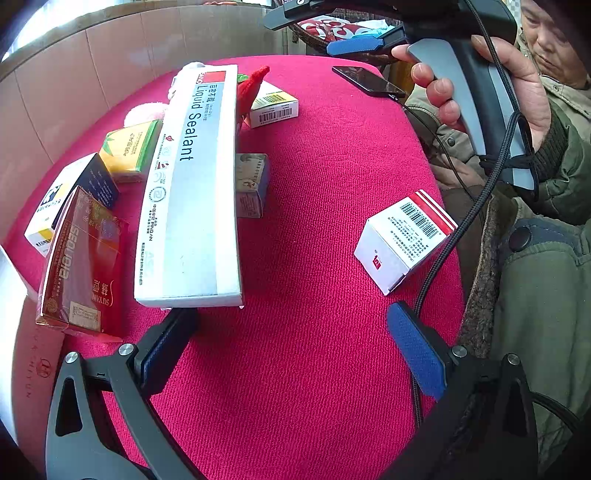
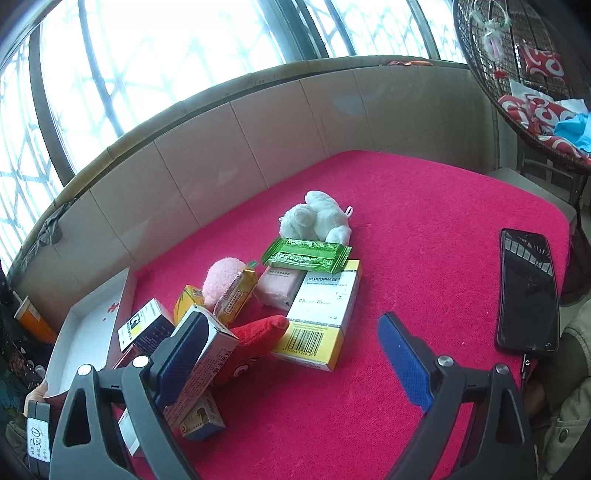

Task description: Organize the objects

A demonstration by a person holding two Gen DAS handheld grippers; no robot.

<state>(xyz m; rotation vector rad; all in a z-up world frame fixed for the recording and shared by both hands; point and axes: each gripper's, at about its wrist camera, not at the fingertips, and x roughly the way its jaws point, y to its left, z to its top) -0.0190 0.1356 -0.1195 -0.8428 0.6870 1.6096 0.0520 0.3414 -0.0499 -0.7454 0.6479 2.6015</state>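
A long white Liquid Sealant box (image 1: 192, 184) lies on the red cloth just beyond my left gripper (image 1: 291, 350), which stands open with only bare cloth between its fingers. A dark red carton (image 1: 85, 269) leans to its left. A white and red box (image 1: 406, 240) sits alone to the right. A hand holds my right gripper (image 1: 303, 35) high over the table's far edge. In the right wrist view my right gripper (image 2: 295, 350) is open and pinches nothing. The sealant box end (image 2: 210, 354) shows beside its left finger. Ahead lie a Glucophage box (image 2: 325, 314), a red plush (image 2: 255, 339) and a green packet (image 2: 306, 253).
A white plush (image 2: 316, 219), a pink plush ball (image 2: 223, 280) and small yellow boxes (image 2: 236, 295) crowd the pile. A white tray (image 2: 88, 332) sits at the table's left edge. A black phone (image 2: 528, 291) with a cable lies at the right edge. A tiled wall runs behind.
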